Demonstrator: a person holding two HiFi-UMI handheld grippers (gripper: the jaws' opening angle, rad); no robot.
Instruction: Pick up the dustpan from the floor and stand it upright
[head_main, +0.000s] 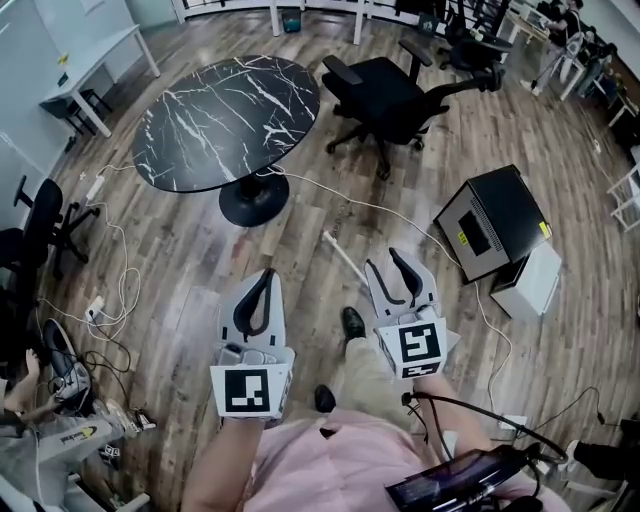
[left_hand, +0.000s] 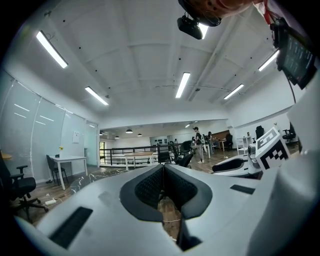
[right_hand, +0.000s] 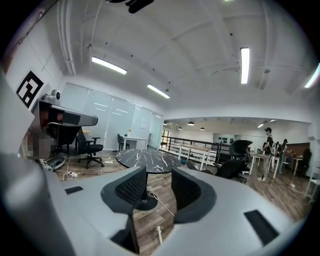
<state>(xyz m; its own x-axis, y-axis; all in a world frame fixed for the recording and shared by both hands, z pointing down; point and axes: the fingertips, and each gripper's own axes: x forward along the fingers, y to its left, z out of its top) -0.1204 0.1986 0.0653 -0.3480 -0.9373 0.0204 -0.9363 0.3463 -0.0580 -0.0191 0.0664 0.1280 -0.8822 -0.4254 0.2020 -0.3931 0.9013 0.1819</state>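
Observation:
A thin white handle (head_main: 343, 257), apparently the dustpan's, lies flat on the wooden floor just ahead of the person's shoe (head_main: 352, 322). Its lower end runs behind my right gripper (head_main: 384, 260), so the pan part is hidden. In the right gripper view a white stick end (right_hand: 158, 234) shows on the floor below the jaws. My right gripper (right_hand: 159, 184) is open and empty, held above the floor. My left gripper (head_main: 268, 275) hangs to the handle's left. Its jaws (left_hand: 163, 170) meet at the tips with nothing between them.
A round black marble table (head_main: 228, 118) stands ahead on the left, and a black office chair (head_main: 385, 95) is beyond the handle. To the right sit a black box (head_main: 495, 222) and a white box (head_main: 530, 280). Cables (head_main: 110, 290) trail over the floor at left.

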